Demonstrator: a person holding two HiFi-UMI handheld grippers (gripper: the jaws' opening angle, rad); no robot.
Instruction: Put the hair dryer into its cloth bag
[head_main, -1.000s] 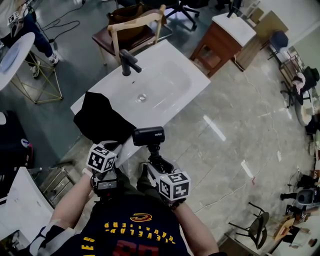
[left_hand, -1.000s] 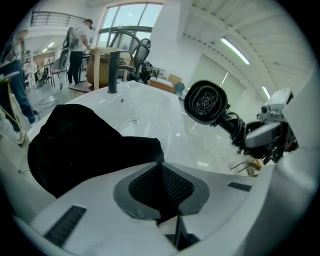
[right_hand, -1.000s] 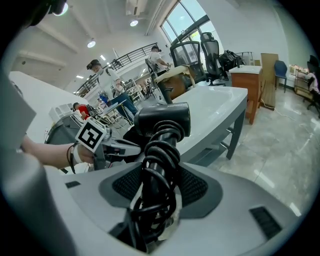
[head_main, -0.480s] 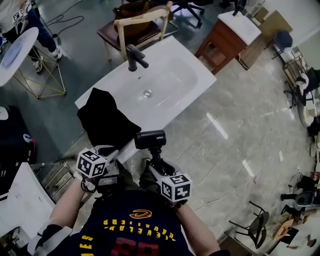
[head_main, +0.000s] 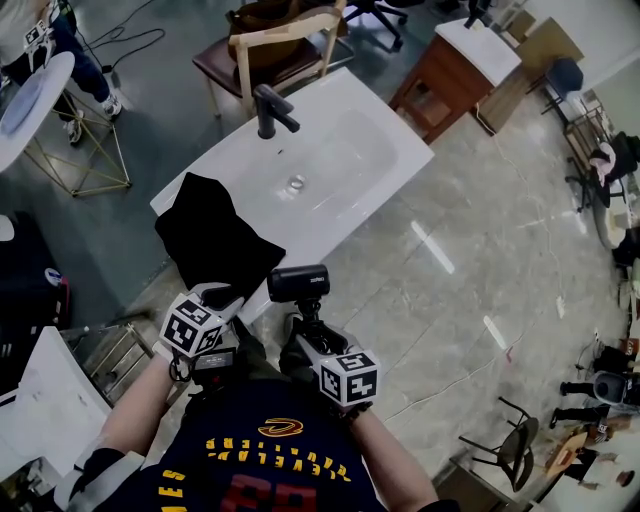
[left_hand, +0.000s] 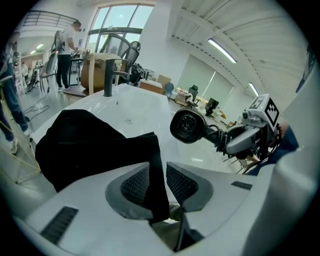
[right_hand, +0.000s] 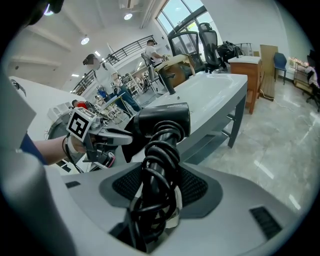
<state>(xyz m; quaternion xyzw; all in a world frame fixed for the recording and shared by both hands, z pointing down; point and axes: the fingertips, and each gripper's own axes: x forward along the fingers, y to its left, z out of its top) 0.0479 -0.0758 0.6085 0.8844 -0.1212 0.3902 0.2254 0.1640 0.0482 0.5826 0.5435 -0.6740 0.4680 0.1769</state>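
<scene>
A black cloth bag (head_main: 210, 240) lies on the near left end of the white basin counter (head_main: 330, 150) and hangs over its edge. My left gripper (head_main: 222, 297) is at the bag's near corner. Its jaws have just been opening. A fold of the bag (left_hand: 152, 170) still hangs between them against the left pad, with a gap to the right pad. My right gripper (head_main: 310, 335) is shut on the handle of the black hair dryer (head_main: 298, 283), with the cord coiled around it (right_hand: 160, 165). The dryer stands upright just right of the bag, its nozzle (left_hand: 187, 126) facing the left gripper.
A dark faucet (head_main: 268, 108) stands at the far side of the basin. Behind it is a wooden chair (head_main: 280, 40), and to the right a brown cabinet (head_main: 455, 75). Glossy marble floor (head_main: 480, 260) lies to the right. A white table edge (head_main: 40, 390) is at my left.
The left gripper has shifted slightly back and left at the bag's corner. The right gripper with the dryer has edged a little toward the bag.
</scene>
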